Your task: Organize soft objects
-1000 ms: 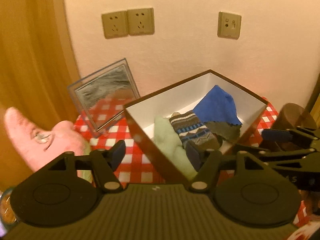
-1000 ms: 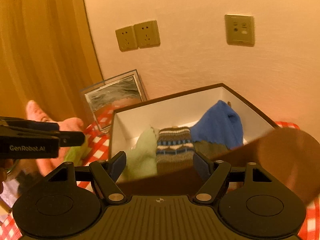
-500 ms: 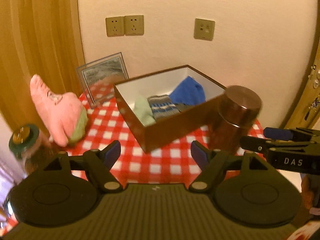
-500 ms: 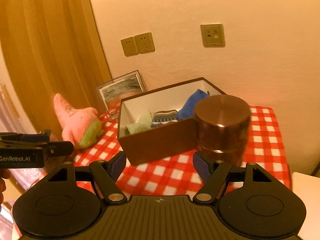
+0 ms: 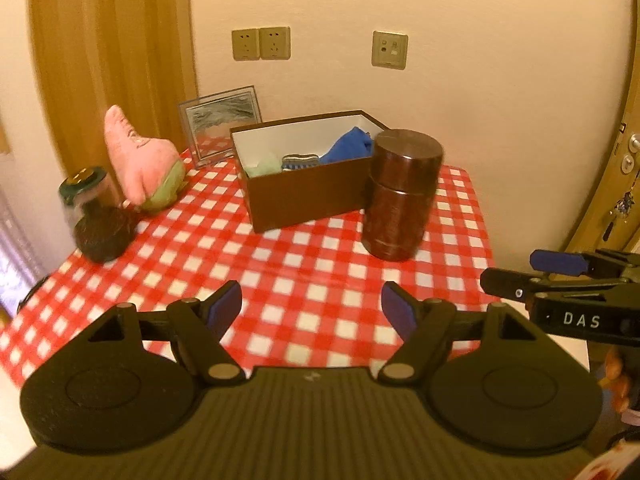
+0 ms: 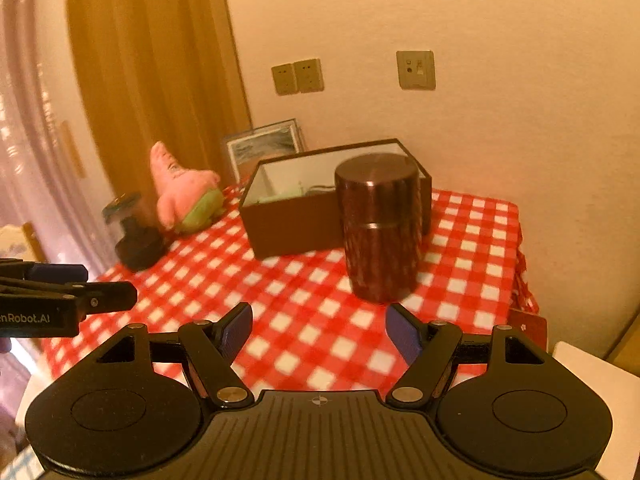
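We see the left gripper (image 5: 311, 310) over the near edge of the checked tablecloth (image 5: 304, 264), its blue-padded fingers spread wide with nothing between them. The right gripper (image 6: 319, 330) hangs likewise over the near edge, fingers wide apart and bare.

The brown box (image 5: 308, 196) sits open toward the back of the table. Inside we make out a blue cloth (image 5: 350, 146), a striped knit piece (image 5: 301, 160) and a pale green item (image 5: 264, 166), side by side, all low behind the front wall. A dark wooden canister (image 5: 402, 196) stands upright just beside the box's right end; we cannot tell whether they touch.

The pink starfish plush (image 5: 140, 160) lies on the cloth to the left of the box, apart from it. In front of it we note a lidded jar (image 5: 86, 188) and a dark round object (image 5: 104, 234), both blurred. A framed picture (image 5: 222, 124) leans against the wall behind.
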